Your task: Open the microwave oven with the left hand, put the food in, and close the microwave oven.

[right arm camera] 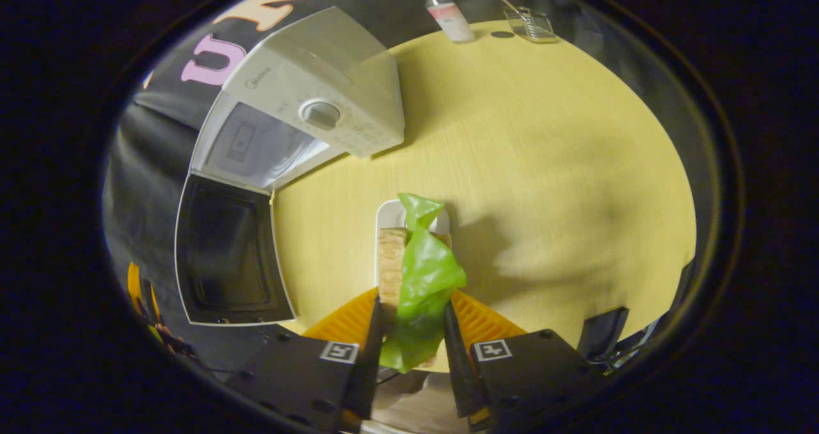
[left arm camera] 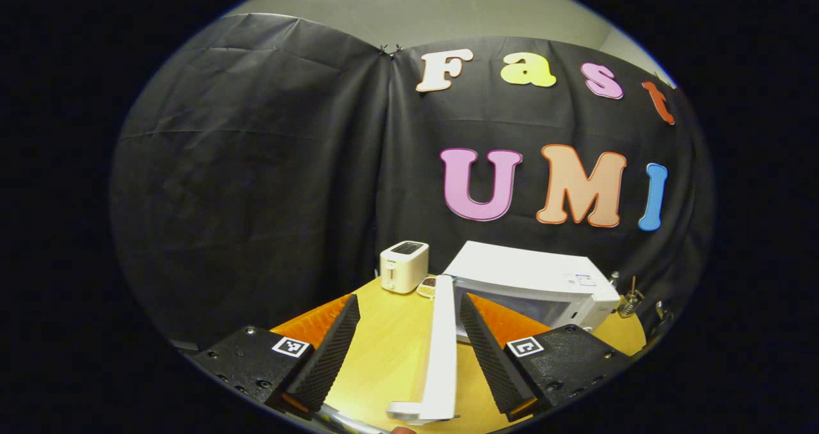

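One food item [right arm camera: 416,280]: tan bread slab under crumpled green leaf, pinched between right gripper [right arm camera: 413,351] fingers above a white dish [right arm camera: 389,216]. White microwave [right arm camera: 307,114], door [right arm camera: 227,251] swung open. Left gripper [left arm camera: 409,351] spread around door edge.

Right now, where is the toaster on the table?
In the left gripper view, the toaster stands at the far edge of the table, against the black cloth wall, just left of the microwave whose door is open.
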`<state>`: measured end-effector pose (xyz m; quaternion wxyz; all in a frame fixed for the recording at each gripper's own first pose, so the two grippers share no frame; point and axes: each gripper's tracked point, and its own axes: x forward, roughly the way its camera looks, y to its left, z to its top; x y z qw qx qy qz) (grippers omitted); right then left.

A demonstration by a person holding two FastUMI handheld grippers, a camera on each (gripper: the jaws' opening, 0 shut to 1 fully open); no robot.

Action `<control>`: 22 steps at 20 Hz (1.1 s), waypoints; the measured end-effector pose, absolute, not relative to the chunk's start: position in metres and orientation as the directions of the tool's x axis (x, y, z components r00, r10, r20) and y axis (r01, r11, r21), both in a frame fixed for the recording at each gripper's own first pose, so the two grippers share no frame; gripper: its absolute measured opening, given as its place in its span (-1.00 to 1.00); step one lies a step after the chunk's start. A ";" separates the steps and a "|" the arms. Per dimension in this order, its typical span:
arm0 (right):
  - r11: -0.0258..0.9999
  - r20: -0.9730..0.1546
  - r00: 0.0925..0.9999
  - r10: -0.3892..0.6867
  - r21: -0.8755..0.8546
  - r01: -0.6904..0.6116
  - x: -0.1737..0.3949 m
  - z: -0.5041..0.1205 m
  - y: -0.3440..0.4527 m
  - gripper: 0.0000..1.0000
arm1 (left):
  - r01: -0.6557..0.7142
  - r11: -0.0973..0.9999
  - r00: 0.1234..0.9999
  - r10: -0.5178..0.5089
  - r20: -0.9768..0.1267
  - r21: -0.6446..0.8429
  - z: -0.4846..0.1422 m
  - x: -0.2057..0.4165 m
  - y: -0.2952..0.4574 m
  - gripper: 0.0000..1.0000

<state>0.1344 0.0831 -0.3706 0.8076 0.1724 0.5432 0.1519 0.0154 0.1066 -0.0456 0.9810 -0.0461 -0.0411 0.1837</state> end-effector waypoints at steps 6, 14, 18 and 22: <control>0.904 -0.820 0.429 0.380 0.428 0.016 0.123 -0.358 0.083 -0.17 | -0.194 0.979 0.979 0.198 0.057 -0.070 -0.034 0.074 0.072 0.92; 0.781 -0.657 0.649 0.383 0.606 0.152 0.113 -0.284 0.117 -0.17 | 0.055 0.997 0.998 -0.056 -0.022 -0.058 -0.043 0.105 0.055 0.92; 0.706 -0.593 0.686 0.422 0.689 0.161 0.096 -0.266 0.151 -0.17 | 0.115 0.990 0.991 -0.120 -0.052 -0.087 -0.053 0.099 0.065 0.92; 0.631 -0.524 0.705 0.478 0.763 0.139 0.077 -0.257 0.197 -0.17 | 0.103 0.991 0.992 -0.109 -0.059 -0.089 -0.059 0.088 0.091 0.92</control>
